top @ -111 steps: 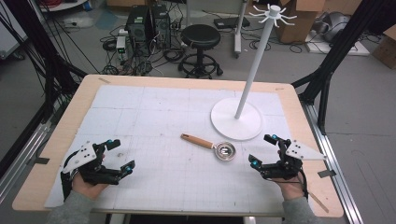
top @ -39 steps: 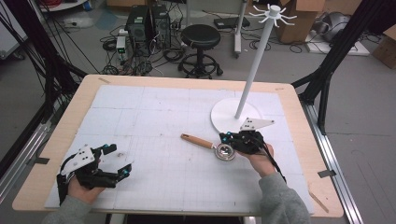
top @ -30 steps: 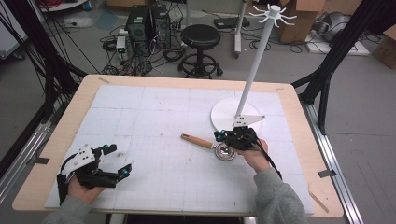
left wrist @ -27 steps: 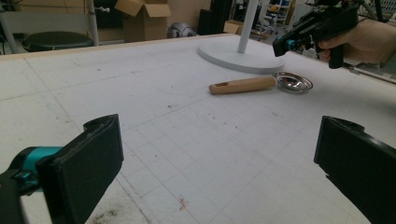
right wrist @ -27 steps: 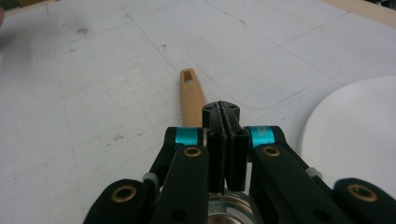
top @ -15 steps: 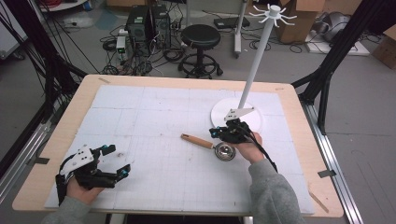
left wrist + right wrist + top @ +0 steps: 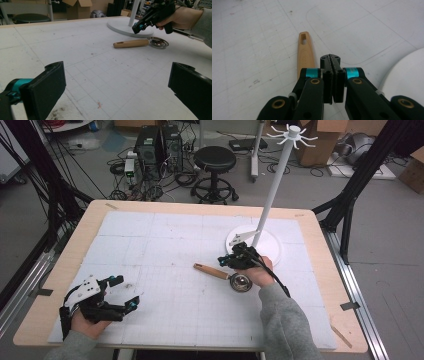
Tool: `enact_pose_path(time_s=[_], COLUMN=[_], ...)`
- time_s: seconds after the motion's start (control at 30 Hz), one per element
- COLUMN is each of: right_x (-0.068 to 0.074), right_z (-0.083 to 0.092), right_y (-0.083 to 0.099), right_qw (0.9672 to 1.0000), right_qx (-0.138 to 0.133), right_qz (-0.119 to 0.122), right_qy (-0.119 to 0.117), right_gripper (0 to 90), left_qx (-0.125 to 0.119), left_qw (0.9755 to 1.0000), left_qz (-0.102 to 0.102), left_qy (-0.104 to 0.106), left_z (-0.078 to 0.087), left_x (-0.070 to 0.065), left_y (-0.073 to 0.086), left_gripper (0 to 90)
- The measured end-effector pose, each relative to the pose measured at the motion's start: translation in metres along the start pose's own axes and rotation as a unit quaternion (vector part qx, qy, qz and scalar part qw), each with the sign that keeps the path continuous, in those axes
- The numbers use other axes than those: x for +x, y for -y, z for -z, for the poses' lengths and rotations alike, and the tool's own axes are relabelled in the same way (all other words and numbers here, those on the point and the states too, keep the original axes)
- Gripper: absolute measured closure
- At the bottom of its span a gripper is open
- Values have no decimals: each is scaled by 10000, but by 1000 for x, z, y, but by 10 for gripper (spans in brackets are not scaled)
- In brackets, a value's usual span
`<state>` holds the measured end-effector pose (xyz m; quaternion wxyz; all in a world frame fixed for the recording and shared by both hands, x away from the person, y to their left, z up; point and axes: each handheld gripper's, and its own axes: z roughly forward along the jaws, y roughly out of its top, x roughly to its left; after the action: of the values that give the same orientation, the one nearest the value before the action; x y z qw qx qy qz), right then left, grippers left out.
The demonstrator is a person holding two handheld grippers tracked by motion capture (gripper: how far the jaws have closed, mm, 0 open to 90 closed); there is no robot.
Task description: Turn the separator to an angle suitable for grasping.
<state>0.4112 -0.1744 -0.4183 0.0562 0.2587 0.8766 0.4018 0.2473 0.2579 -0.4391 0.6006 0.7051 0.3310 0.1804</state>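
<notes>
Right gripper view: the right gripper (image 7: pixel 333 72), fingers pressed together on nothing, is held just beside the strainer (image 7: pixel 224 275), whose wooden handle runs ahead along the fingers' line. The left gripper (image 7: pixel 119 295), fingers wide apart and empty, is kept well apart on the bench (image 7: pixel 165 210).

A black round stool (image 7: pixel 214 159) stands on the grey floor at upper centre, just right of two dark computer towers (image 7: pixel 160 145) — loose cables (image 7: pixel 182 179) tangle around both. Cardboard boxes (image 7: pixel 320 147) sit at upper right. Black frame struts (image 7: pixel 350 195) slant down the right side. Below, a wooden table (image 7: pixel 200 206) carries a white gridded mat (image 7: pixel 165 240), smudged near its lower left.
</notes>
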Motion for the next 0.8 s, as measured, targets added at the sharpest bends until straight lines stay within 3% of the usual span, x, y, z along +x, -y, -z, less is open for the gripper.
enact_pose_path(time_s=[0.27, 0.67, 0.8], right_x=[-2, -1, 0], right_z=[-12, -23, -28], right_y=[-4, -6, -7], right_qw=[9994, 9984, 9972], right_qx=[326, 555, 740], right_qz=[-82, -3, 72], right_qy=[-42, -105, -29], right_gripper=[898, 898, 898], left_qx=[22, 41, 45], left_qw=[10000, 10000, 10000], left_qz=[25, 39, 37], left_qy=[-12, -46, -48], left_z=[2, 4, 4], left_x=[0, 0, 0], left_y=[1, 2, 2], left_gripper=[18, 18, 18])
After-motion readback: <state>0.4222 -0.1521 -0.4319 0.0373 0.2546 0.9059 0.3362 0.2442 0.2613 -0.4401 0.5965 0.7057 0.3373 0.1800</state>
